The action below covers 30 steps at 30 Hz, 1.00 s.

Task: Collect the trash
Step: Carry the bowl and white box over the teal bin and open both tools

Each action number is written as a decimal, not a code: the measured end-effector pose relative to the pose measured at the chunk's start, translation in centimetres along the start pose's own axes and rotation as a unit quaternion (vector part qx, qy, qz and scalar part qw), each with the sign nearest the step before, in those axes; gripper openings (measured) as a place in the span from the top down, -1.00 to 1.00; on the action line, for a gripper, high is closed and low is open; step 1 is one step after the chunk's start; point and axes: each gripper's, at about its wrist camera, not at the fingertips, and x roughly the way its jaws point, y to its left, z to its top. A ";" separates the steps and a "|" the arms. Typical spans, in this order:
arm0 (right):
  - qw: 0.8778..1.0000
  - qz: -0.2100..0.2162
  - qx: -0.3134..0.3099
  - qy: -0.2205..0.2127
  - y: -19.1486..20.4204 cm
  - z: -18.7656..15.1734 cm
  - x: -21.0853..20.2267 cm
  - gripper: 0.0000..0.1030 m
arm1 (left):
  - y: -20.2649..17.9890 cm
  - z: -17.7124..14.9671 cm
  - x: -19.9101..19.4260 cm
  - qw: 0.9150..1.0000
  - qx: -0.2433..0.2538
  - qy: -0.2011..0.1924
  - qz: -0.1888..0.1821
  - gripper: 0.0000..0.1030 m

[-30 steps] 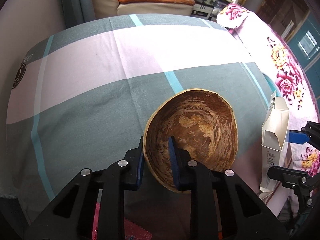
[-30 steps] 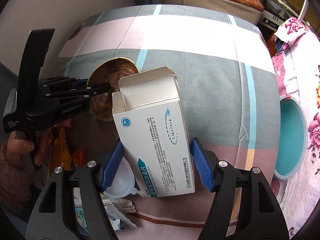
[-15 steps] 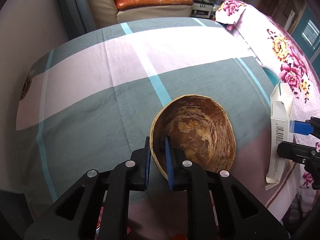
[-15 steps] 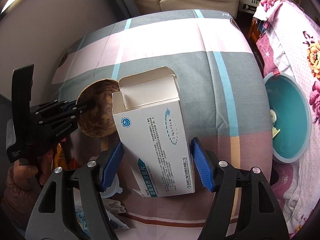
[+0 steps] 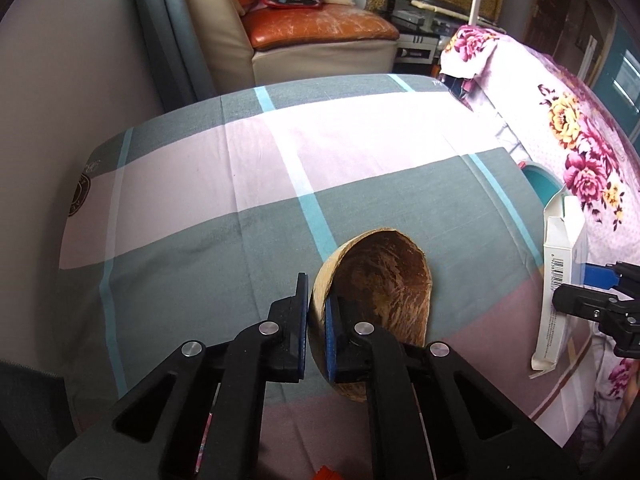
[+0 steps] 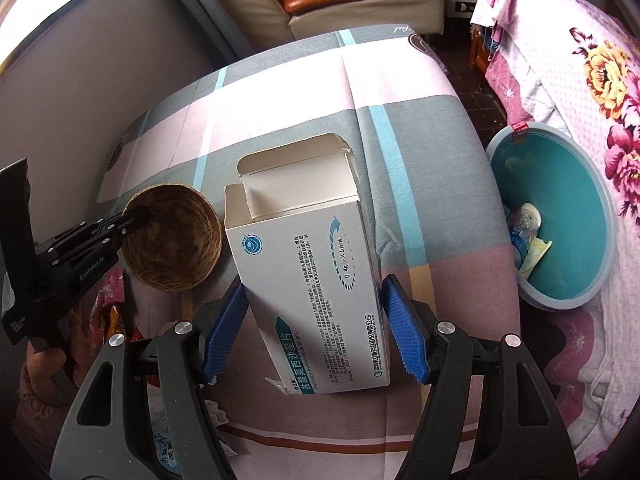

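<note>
Two pieces of trash are up off the plaid bed (image 6: 420, 128): the right hand-held gripper (image 6: 312, 328) clamps the open white medicine box (image 6: 308, 280) across its narrow width, long axis pointing forward, and the left hand-held gripper (image 5: 316, 332) pinches the rim of the coconut shell (image 5: 380, 280). Off the bed's right edge, down on the floor, sits the teal bin (image 6: 560, 216), already holding scraps. That puts the right hand clearly nearer, so I reckon the box goes in first!
</note>
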 end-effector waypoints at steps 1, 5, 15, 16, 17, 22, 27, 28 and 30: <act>1.000 0.001 0.001 -0.004 -0.4 0.0 -0.2 -0.26 | -0.2 0.2 -0.4 1.000 0.002 -0.004 0.002 0.85; 1.000 0.011 0.012 -0.018 -1.8 0.0 -0.9 -0.26 | -1.5 1.1 -1.4 1.000 0.009 -0.013 0.015 0.85; 0.995 0.031 0.063 -0.069 -8.1 0.1 -3.8 -0.26 | -9.0 3.1 -0.9 0.998 0.059 -0.008 0.008 0.85; 0.994 0.029 0.066 -0.076 -8.7 0.2 -4.2 -0.26 | -9.8 3.4 -0.6 0.998 0.063 -0.006 0.004 0.85; 0.994 0.027 0.070 -0.083 -9.4 0.3 -4.5 -0.26 | -10.6 3.7 -0.4 0.998 0.067 -0.003 0.000 0.85; 0.986 0.022 0.108 -0.121 -13.8 0.8 -6.7 -0.26 | -15.2 5.5 1.0 0.996 0.088 0.010 -0.027 0.85; 0.977 0.009 0.157 -0.145 -19.3 0.7 -8.2 -0.26 | -20.7 6.9 2.8 0.991 0.121 0.022 -0.052 0.85; 0.975 0.006 0.166 -0.148 -20.3 0.6 -8.3 -0.26 | -21.8 7.1 3.3 0.990 0.127 0.025 -0.058 0.85; 0.972 -0.002 0.182 -0.152 -22.1 0.3 -8.6 -0.26 | -23.8 7.5 4.1 0.988 0.136 0.032 -0.069 0.85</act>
